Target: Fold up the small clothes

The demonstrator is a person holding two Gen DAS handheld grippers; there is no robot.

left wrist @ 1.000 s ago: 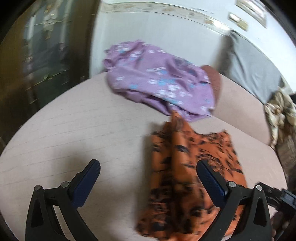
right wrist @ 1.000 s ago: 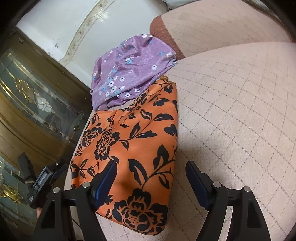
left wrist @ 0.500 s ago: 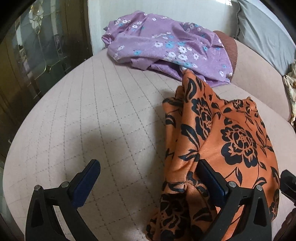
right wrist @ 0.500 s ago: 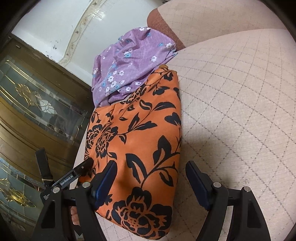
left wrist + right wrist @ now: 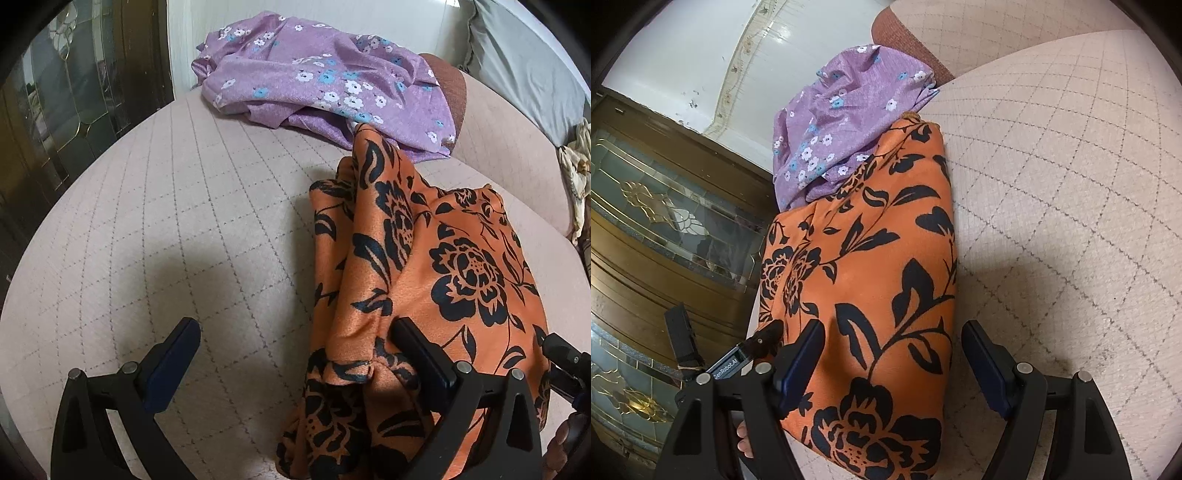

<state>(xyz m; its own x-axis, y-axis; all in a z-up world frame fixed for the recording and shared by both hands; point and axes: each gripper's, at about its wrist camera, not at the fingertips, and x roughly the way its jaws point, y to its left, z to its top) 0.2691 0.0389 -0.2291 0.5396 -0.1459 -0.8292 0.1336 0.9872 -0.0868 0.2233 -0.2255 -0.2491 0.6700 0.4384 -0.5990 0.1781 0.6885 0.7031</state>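
An orange garment with black flowers (image 5: 424,280) lies folded lengthwise on a beige quilted cushion (image 5: 184,221); it also shows in the right wrist view (image 5: 879,288). My left gripper (image 5: 295,354) is open, its right finger pressed against the garment's bunched near edge. My right gripper (image 5: 894,362) is open and straddles the garment's near end from above. A purple flowered garment (image 5: 325,81) lies crumpled beyond the orange one, touching its far tip; in the right wrist view it (image 5: 846,122) lies at the far left.
A dark wooden cabinet with patterned glass doors (image 5: 665,236) stands past the cushion's edge. A grey pillow (image 5: 524,62) and a patterned cloth (image 5: 576,173) lie at the far right. The cushion (image 5: 1071,221) stretches to the right of the garments.
The left gripper has come lower and nearer to the orange garment, its right finger now against the bunched edge. The right gripper has shifted slightly closer over the garment's near end.
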